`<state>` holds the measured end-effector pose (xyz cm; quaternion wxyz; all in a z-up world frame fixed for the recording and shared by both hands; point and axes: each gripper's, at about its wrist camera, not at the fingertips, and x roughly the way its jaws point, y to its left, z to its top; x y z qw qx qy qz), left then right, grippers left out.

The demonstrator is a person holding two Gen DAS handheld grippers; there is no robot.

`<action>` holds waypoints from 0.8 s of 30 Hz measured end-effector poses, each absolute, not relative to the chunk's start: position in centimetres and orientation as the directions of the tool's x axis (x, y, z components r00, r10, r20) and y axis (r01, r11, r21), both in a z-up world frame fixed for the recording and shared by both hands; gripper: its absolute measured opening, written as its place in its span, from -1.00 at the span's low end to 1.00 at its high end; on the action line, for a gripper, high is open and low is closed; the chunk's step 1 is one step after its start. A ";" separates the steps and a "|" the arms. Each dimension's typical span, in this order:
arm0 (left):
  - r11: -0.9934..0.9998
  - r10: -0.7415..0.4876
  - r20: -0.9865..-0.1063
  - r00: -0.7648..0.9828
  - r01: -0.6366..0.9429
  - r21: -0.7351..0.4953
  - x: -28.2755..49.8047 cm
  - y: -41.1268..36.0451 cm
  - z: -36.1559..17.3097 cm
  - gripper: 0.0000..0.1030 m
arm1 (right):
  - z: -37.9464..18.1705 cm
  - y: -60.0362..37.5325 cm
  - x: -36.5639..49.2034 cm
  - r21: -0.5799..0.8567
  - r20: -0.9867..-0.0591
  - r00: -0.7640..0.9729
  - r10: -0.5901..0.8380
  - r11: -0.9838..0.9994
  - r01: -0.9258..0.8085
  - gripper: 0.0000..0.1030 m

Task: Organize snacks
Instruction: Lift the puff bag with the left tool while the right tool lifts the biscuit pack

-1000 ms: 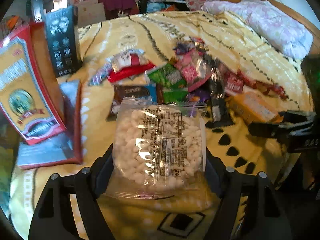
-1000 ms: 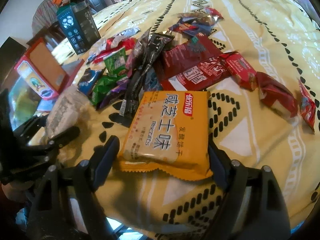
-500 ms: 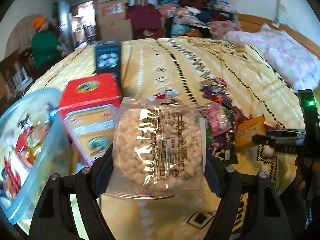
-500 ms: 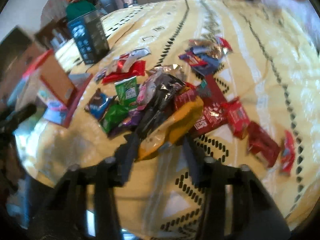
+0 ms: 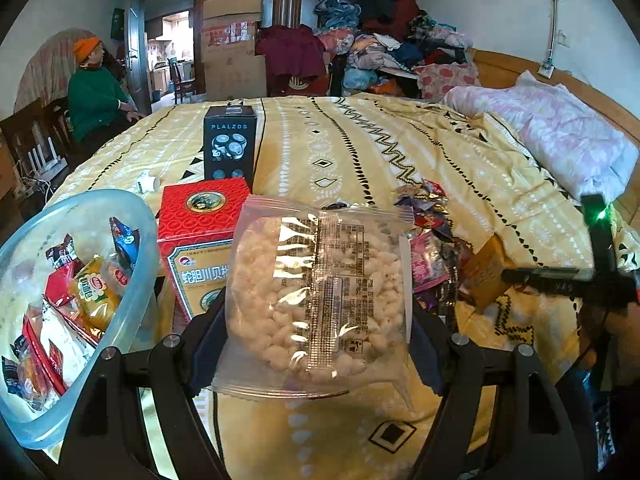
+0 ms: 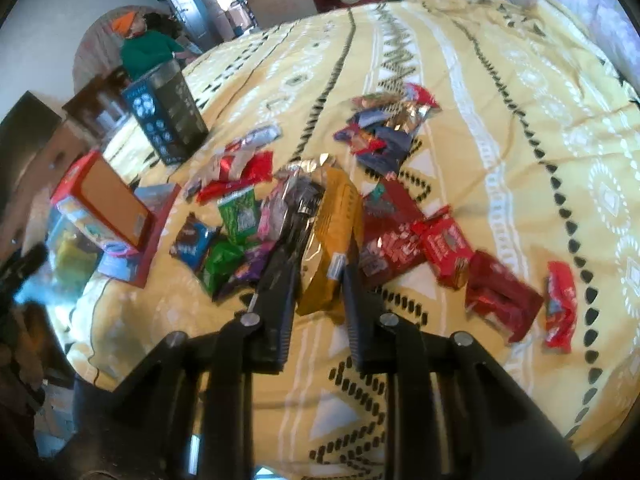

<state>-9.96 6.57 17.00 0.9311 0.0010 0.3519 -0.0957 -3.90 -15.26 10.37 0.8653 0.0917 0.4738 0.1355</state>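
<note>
The clear bin [image 5: 132,232] lies low-left of the left gripper [image 5: 320,328] clasping the puffed-snack bag [image 5: 320,300], nearer than the right gripper [image 6: 320,276] clenching the yellow biscuit pack [image 6: 332,240].

1. The right gripper [image 6: 318,276] is clamped on a yellow-orange foil biscuit packet [image 6: 334,236], turned edge-on.
2. Beyond it, at twelve o'clock, loose snack wrappers [image 6: 384,128] lie on the yellow patterned bedspread [image 6: 500,120].
3. Red foil packets [image 6: 500,300] lie at three o'clock.
4. A black printed carton [image 6: 168,116] stands at ten o'clock.

Black box [image 5: 229,142], pink quilt [image 5: 568,136]
</note>
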 end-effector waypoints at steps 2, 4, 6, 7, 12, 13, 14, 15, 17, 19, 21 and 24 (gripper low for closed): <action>0.981 -0.182 -0.660 0.729 0.181 -0.071 -10.0 6.4 17.0 0.54 | 9.6 -15.0 -4.1 0.333 -0.798 0.476 0.369 0.929 -0.162 -0.54; 0.980 -0.186 -0.664 0.724 0.183 -0.074 -10.0 6.2 16.9 0.54 | 8.8 -15.1 -4.3 0.417 -0.781 0.439 0.445 0.894 -0.165 -0.54; 0.980 -0.185 -0.676 0.713 0.181 -0.077 -10.0 6.0 16.6 0.54 | 8.4 -15.2 -4.3 0.445 -0.775 0.423 0.469 0.881 -0.162 -0.54; 0.980 -0.188 -0.682 0.707 0.181 -0.082 -9.9 6.0 16.5 0.54 | 8.2 -15.5 -4.4 0.445 -0.775 0.425 0.467 0.882 -0.157 -0.54; 0.980 -0.187 -0.702 0.687 0.182 -0.084 -9.6 5.3 15.9 0.54 | 8.2 -17.3 -4.9 0.269 -0.823 0.493 0.281 0.958 -0.099 -0.10; 0.980 -0.188 -0.706 0.682 0.180 -0.086 -9.5 5.2 15.8 0.54 | 8.2 -17.7 -4.9 0.237 -0.830 0.504 0.241 0.969 -0.074 -0.06; 0.980 -0.188 -0.709 0.679 0.179 -0.088 -9.4 5.1 15.6 0.54 | 8.1 -18.3 -4.9 0.196 -0.840 0.510 0.186 0.980 -0.034 0.15; 0.979 -0.191 -0.713 0.674 0.180 -0.092 -9.3 5.0 15.5 0.54 | 7.9 -19.0 -4.9 0.178 -0.846 0.511 0.151 0.984 0.004 0.45; 0.978 -0.196 -0.719 0.667 0.183 -0.097 -9.2 4.8 15.3 0.55 | 7.6 -20.6 -5.1 0.200 -0.842 0.524 0.128 0.976 0.084 0.65; 0.978 -0.198 -0.724 0.661 0.186 -0.097 -9.1 4.5 15.1 0.55 | 7.4 -21.2 -5.2 0.245 -0.837 0.528 0.142 0.961 0.130 0.67; 0.976 -0.204 -0.731 0.651 0.189 -0.105 -8.7 4.3 14.9 0.55 | 7.0 -20.7 -4.8 0.275 -0.837 0.522 0.166 0.951 0.138 0.70; 0.975 -0.210 -0.735 0.645 0.191 -0.111 -8.5 4.1 14.8 0.55 | 6.4 -19.1 -3.8 0.239 -0.848 0.510 0.142 0.962 0.129 0.77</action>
